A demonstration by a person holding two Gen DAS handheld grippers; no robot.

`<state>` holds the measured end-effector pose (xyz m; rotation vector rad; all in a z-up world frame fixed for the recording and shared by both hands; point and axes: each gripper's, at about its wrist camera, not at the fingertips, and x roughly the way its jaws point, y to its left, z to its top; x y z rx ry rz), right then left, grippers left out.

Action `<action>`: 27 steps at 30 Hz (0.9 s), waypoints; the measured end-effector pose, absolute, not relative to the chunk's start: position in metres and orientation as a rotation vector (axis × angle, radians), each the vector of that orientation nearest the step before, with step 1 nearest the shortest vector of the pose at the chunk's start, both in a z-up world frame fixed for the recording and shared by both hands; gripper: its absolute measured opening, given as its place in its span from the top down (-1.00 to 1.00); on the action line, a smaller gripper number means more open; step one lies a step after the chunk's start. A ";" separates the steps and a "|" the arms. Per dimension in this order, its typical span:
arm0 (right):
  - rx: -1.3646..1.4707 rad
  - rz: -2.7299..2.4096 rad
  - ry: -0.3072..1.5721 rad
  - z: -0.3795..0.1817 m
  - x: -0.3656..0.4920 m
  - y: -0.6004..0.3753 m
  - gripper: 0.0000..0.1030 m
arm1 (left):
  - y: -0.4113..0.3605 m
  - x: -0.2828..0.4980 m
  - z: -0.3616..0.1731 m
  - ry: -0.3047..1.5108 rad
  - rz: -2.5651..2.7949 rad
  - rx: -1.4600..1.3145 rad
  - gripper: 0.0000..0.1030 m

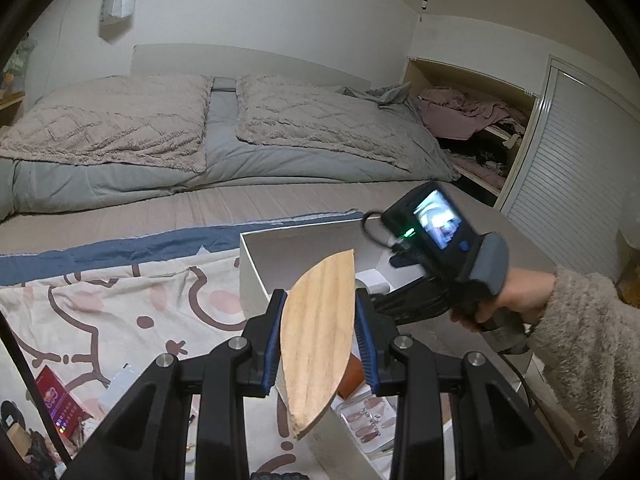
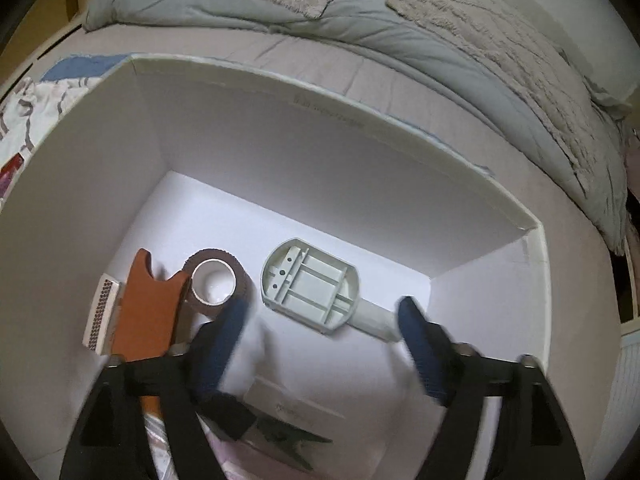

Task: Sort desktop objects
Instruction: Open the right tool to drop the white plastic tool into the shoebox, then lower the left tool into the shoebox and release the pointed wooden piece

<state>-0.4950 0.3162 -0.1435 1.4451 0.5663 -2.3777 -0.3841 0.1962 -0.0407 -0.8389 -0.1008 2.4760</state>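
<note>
- Two tools in play over a bed, both near a white box that sits on a patterned sheet.
- Far left, left wrist view: a red carton and small clutter lie on the sheet, well apart from the box.
- Left tool: blue pads pressed against both faces of a leaf-shaped wooden piece, which stands on edge, tip pointing up and away, at the near left corner of the box.
- Just right of it, a hand in a fuzzy sleeve grips the right tool's handle; its nose dips into the box.
- Right wrist view, box floor from the left: a matchbox-like tray, touching an orange-brown notched piece lying partly over it.
- Next, a brown tape roll, lying flat, hole up, touching the notched piece.
- Then a pale grey plastic part, ribbed side up, its stub handle pointing right.
- Right tool: fingers spread wide, blurred, nothing pinched; the grey part lies just beyond and between the tips, the left fingertip near the tape roll.
- Bottom edge: a dark clip-shaped item, partly hidden.
</note>
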 end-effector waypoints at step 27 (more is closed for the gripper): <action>1.243 -2.566 0.394 -0.073 -0.364 0.368 -0.76 | 0.268 -0.361 -0.067 0.097 2.254 -0.949 0.36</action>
